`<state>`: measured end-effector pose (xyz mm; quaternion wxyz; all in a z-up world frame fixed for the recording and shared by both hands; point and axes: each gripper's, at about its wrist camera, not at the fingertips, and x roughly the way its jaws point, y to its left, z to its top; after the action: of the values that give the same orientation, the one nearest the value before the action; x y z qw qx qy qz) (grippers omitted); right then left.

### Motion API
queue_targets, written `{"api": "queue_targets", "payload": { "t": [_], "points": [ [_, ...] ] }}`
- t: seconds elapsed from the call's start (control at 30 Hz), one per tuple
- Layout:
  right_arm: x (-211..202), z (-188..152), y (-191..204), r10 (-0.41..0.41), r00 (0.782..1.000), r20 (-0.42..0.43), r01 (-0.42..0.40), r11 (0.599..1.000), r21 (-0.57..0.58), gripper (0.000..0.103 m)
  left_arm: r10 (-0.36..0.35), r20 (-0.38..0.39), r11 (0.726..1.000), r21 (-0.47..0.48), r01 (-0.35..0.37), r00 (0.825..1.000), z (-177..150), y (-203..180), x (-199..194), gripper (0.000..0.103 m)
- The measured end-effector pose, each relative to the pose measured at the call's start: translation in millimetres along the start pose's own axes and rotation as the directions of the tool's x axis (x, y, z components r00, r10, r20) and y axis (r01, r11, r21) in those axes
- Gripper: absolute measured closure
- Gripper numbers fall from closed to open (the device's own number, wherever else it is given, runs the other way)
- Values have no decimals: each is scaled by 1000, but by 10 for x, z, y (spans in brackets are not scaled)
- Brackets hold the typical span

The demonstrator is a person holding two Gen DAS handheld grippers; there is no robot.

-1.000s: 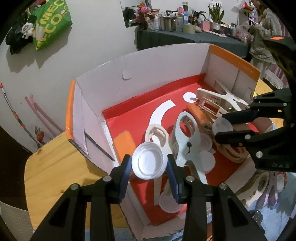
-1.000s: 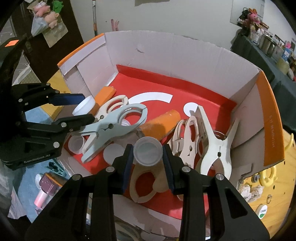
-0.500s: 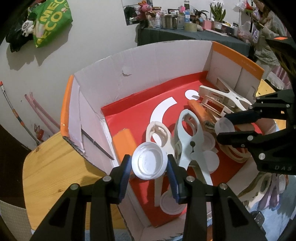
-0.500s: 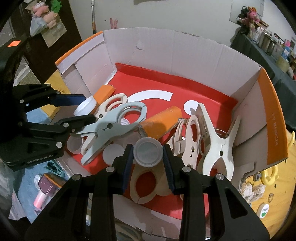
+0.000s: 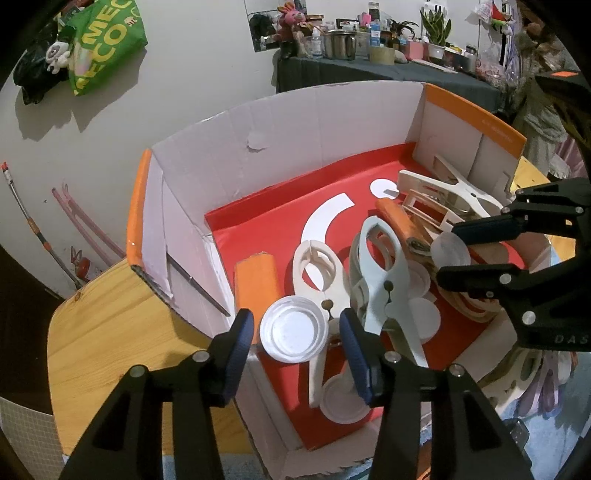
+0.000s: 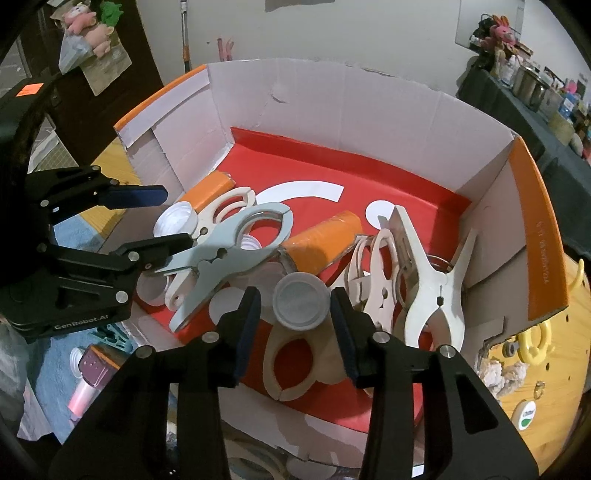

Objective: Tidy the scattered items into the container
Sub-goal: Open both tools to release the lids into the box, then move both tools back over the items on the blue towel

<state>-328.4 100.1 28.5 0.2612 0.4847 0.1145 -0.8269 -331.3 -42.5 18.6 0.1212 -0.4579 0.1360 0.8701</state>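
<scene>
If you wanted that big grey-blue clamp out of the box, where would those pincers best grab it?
Probably the grey-blue clamp at its narrow waist by the pivot rivet, from above, fingers either side. It lies flat on top of the pile; its looped end is too wide, and the box walls block a sideways approach.

- A green shopping bag (image 5: 107,44) hangs on the white wall.
- A dark-clothed side table (image 5: 388,75) carries a metal pot (image 5: 340,44), a potted plant (image 5: 436,26) and a pink plush rabbit (image 5: 293,18).
- Pink plush toys (image 6: 90,27) hang on a dark door.
</scene>
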Motion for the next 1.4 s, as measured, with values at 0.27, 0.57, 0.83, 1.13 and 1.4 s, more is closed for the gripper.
{"api": "queue_targets", "payload": {
  "t": [0.27, 0.57, 0.83, 1.13, 1.4],
  "points": [
    [-43, 7, -7, 1, 1000, 22, -1, 1000, 14, 57, -1, -1, 1000, -9, 1, 1000, -23, -13, -13, 51],
    [-202, -19, 34, 10, 999, 51, -11, 1000, 16, 55, -16, 32, 999, -36, 17, 999, -41, 9, -191, 42],
    [-502, -111, 164, 10, 995, 102, -8, 1000, -16, 49, -8, 75, 1000, -12, 9, 997, -90, -75, -500, 39],
    [-1014, -428, 170, -5, 985, 172, 9, 1000, -19, 49, 5, 113, 1000, 24, -8, 994, -399, -138, -908, 37],
    [-1316, -814, -6, -44, 983, 178, 42, 999, 14, 49, 37, 108, 997, 69, -45, 993, -816, -141, -1095, 36]
  ]
}}
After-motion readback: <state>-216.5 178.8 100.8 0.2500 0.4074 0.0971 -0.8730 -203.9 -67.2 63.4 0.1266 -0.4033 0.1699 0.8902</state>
